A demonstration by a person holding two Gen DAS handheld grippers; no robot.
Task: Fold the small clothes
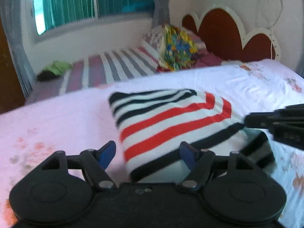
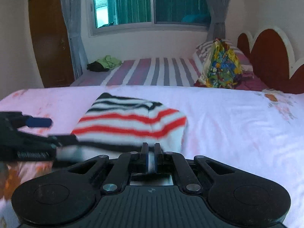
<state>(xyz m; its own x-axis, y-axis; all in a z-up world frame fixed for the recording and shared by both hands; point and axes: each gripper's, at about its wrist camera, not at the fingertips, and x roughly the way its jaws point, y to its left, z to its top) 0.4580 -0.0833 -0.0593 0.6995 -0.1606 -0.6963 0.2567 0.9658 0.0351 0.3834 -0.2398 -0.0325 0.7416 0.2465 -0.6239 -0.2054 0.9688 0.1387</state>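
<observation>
Soft knitted striped garment (image 1: 171,125) folded into a rectangle on smooth pink bedsheet (image 1: 57,125), left gripper (image 1: 147,152) jaws wide and empty, right gripper (image 2: 151,152) jaws pinched on its white hem.

Each hand-held gripper (image 1: 147,153) is matte black plastic with blue finger pads (image 1: 106,153) and silver pivot screws (image 2: 109,186).

1. I see one striped garment (image 1: 171,125) lying on the pale pink floral bedsheet (image 1: 57,125).
2. It is white knit with black bands at its far and near ends and red bands across the middle.
3. It is folded into a compact, roughly rectangular bundle, with a layer turned over on top so the red stripes bend at a corner.
4. From the right wrist view its near black-striped edge (image 2: 106,146) lies just ahead of me, blurred.
</observation>
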